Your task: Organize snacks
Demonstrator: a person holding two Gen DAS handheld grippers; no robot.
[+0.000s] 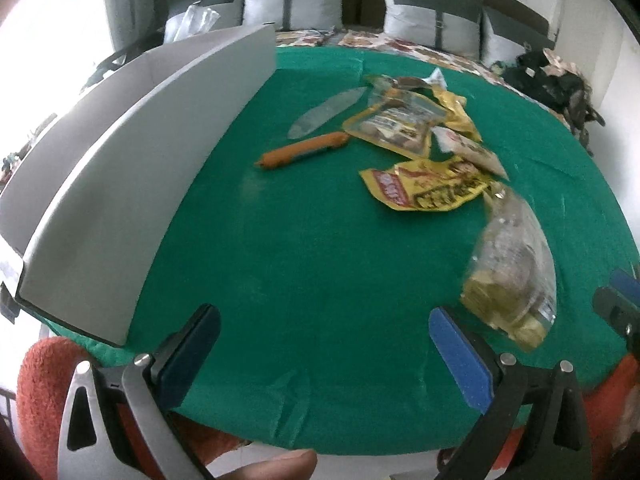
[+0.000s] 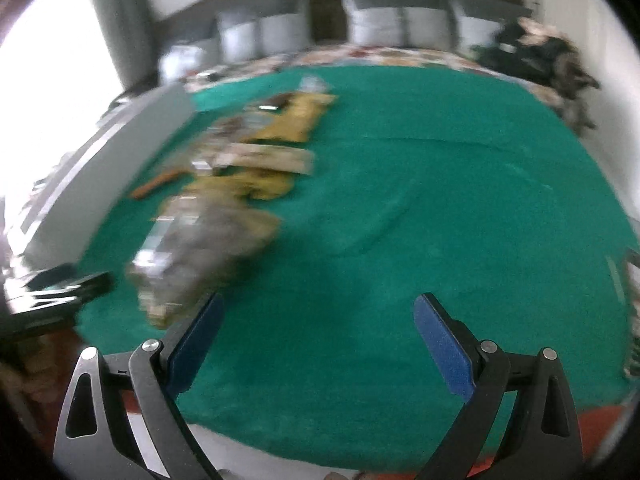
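We count the snacks on the green cloth [image 1: 320,260] from the left wrist view: one orange sausage stick [image 1: 304,150], one clear empty-looking wrapper [image 1: 326,112] just beyond it, one yellow pouch with a picture panel [image 1: 396,124], one crumpled yellow wrapper [image 1: 456,108] behind that, one white-and-red packet [image 1: 468,150], one flat yellow packet with red lettering [image 1: 428,190], and one clear bag of biscuits [image 1: 512,276] nearest us on the right. That makes seven we can separate; at the far end of the heap the wrappers overlap and we cannot split them further. One grey box [image 1: 140,184] stands along the left edge of the cloth, its wall upright and its inside hidden from us.

Open room: a broad bare stretch of green lies between the box and the snack heap, running right up to the near edge. In the right wrist view the whole right half of the cloth is bare, though that picture is badly blurred, with the snacks smeared into one streak.

Our left gripper [image 1: 324,344] hangs over the near edge, jaws spread wide, nothing between them; the clear bag of biscuits sits just beside its right finger [image 1: 460,356]. Our right gripper [image 2: 318,340] is spread just as wide and holds nothing, with the blurred bag just beside its left finger [image 2: 196,344]; touching or not, we cannot tell.
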